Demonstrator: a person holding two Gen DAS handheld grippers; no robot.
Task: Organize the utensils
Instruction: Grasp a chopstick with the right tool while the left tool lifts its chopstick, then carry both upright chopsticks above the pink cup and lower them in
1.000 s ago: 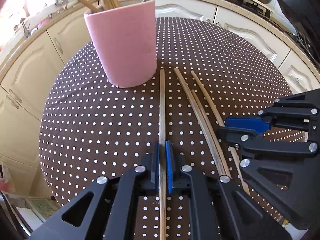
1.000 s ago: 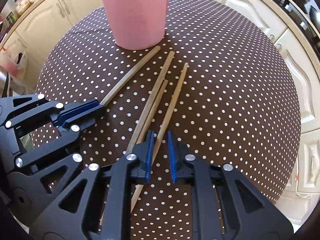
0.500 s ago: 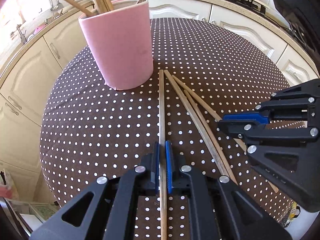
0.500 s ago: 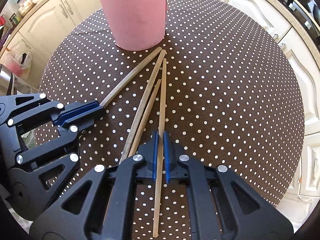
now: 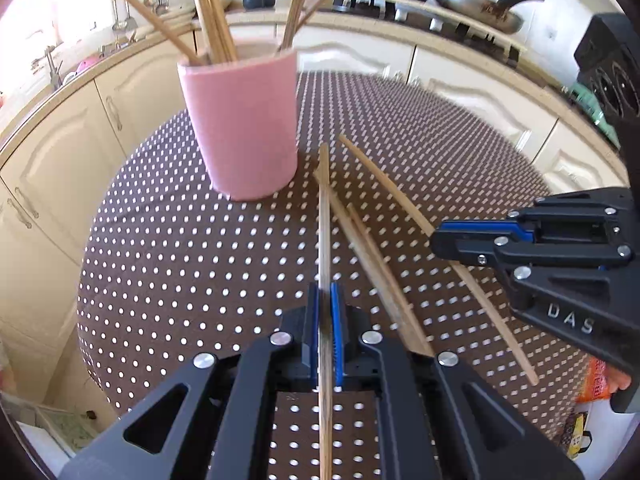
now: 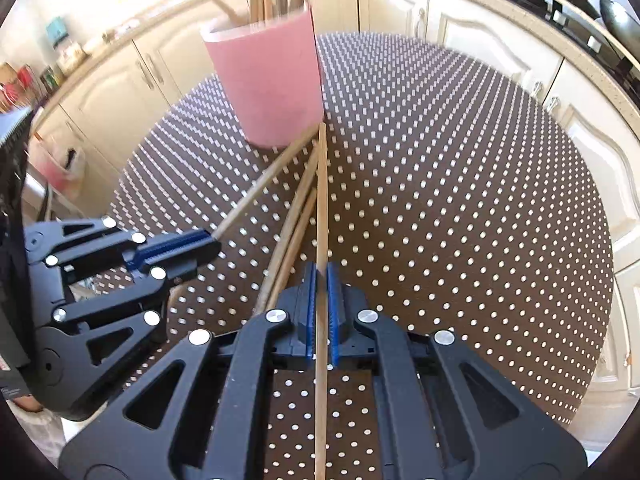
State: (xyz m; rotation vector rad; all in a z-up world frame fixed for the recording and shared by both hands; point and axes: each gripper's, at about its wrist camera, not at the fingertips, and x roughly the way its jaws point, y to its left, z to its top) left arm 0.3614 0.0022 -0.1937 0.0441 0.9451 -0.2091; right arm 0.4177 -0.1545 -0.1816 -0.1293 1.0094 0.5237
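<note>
On the polka-dot tablecloth (image 5: 168, 248) stands my pink holder (image 5: 244, 120). My left gripper (image 5: 325, 320) clamps one chopstick (image 5: 325, 216); two loose chopsticks (image 5: 372, 264) lie between; my right gripper (image 6: 321, 300) clamps another chopstick (image 6: 321, 200), tip near the holder.

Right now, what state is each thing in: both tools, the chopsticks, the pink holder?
Left tool: shut on one chopstick.
Right tool: shut on another chopstick.
Two loose chopsticks: lying on the dotted tablecloth.
Pink holder: upright, chopsticks standing in it.
</note>
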